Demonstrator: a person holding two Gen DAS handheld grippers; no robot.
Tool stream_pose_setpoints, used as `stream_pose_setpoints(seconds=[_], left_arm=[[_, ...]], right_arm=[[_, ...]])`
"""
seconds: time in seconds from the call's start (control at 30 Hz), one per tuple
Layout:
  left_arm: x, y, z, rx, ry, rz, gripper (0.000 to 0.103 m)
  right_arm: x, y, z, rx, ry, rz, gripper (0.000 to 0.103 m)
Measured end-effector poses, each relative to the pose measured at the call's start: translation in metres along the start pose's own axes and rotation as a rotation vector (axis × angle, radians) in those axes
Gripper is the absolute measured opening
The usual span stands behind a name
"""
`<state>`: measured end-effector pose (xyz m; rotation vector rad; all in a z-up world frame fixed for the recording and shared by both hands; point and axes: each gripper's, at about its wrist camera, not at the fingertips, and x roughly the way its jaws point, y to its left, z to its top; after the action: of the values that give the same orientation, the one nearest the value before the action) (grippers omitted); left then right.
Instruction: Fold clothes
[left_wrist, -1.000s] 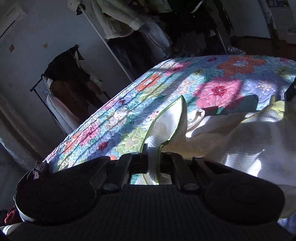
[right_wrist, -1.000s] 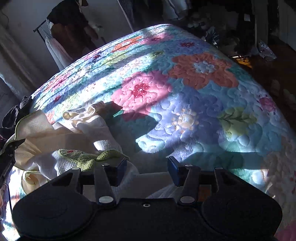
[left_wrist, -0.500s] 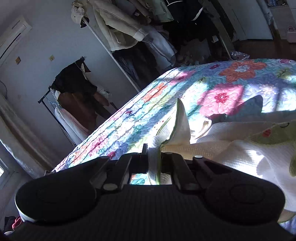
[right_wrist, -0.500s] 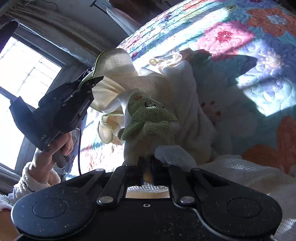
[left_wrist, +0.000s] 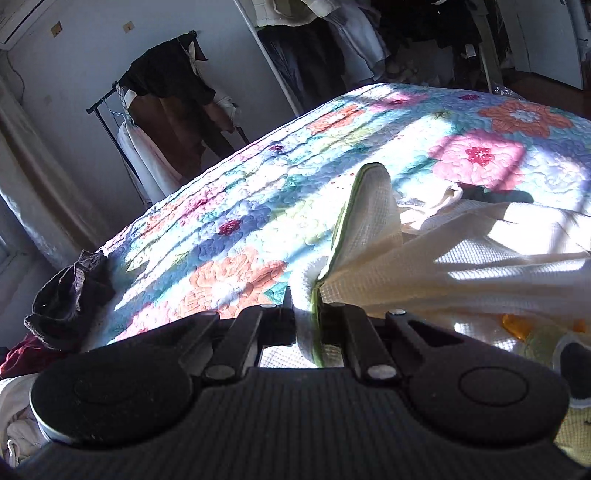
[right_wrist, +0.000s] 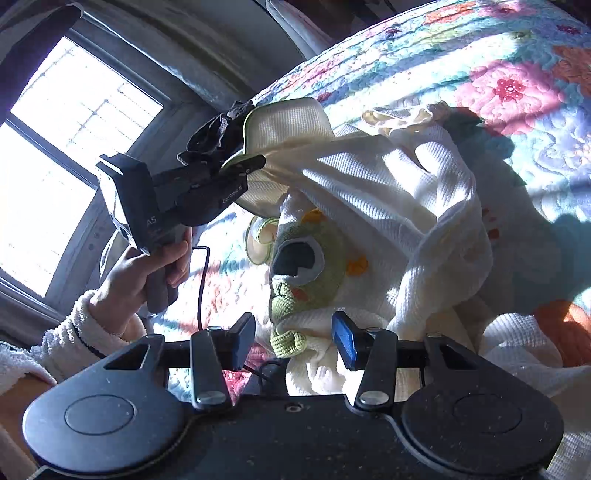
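The fingers of the left gripper (left_wrist: 308, 325) are pressed together on a green-trimmed edge of the cream waffle-knit garment (left_wrist: 461, 273), and the cloth stands up in a fold just beyond them. In the right wrist view the same left gripper (right_wrist: 243, 166) is held up by a hand (right_wrist: 147, 273) in a fluffy white sleeve (right_wrist: 62, 343), lifting that trimmed edge above the bed. The right gripper (right_wrist: 293, 341) has its blue-padded fingers (right_wrist: 343, 341) apart; a green knitted part of the garment and a cream fold lie between them, not squeezed. The garment carries a green crocheted animal face (right_wrist: 306, 269) with a dark eye and orange patches, and hangs from the left gripper down to the floral quilted bedspread (left_wrist: 229, 236), where the rest lies bunched near the bed's near edge. A dark crumpled cloth (left_wrist: 70, 291) sits at the bed's left edge. Beyond the bed stands a clothes rack with dark and brown garments (left_wrist: 166, 107), and a bright window (right_wrist: 70, 155) shows behind the hand.
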<state>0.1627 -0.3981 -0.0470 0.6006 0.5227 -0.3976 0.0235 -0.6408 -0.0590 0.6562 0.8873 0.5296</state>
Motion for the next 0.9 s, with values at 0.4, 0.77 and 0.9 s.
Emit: stream_pose_setpoints(seconds=[0.4,0.77,0.9], left_arm=[[0.015,-0.024,0.023,0.147,-0.022,-0.161,0.073],[0.010,-0.034,0.081,0.095,-0.197,0.002,0.005],[0.007,0.002,0.117,-0.153,-0.280,-0.008,0.009]], right_arm=[[0.016,-0.064,0.016,0.137,0.002,-0.407,0.052],[-0.031,-0.009,0.112,-0.282,-0.250,-0.768,0.007],[-0.054,-0.017,0.142,-0.232,-0.351,-0.818,0.007]])
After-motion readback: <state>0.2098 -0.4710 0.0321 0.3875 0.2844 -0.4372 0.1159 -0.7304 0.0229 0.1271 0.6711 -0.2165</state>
